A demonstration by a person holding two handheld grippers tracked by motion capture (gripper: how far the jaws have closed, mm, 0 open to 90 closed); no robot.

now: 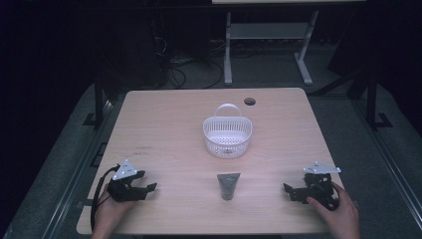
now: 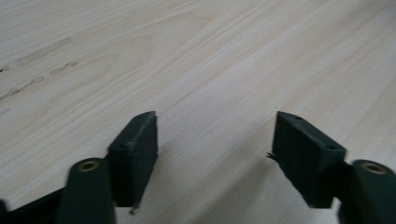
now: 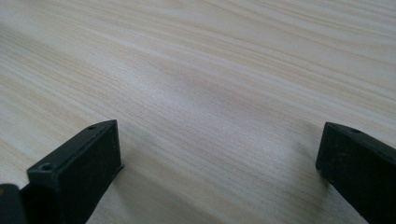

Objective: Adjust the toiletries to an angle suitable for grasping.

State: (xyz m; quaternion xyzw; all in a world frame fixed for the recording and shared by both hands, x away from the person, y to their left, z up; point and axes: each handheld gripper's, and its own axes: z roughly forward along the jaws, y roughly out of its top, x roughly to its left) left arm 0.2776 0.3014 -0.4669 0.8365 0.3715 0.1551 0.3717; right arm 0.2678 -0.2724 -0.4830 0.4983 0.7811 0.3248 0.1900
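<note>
Grey tube (image 1: 228,185), one; white basket (image 1: 227,136), one.

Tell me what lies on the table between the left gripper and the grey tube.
Nothing: in the high view, only bare wood separates the left gripper from the grey tube, which lies flat in front of the white basket.

left gripper (image 1: 149,189): low at near-left, jaws apart, empty | right gripper (image 1: 289,191): near-right, jaws wide, empty

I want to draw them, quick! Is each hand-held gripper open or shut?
Left hand-held gripper: open, holding nothing.
Right hand-held gripper: open, holding nothing.
</note>
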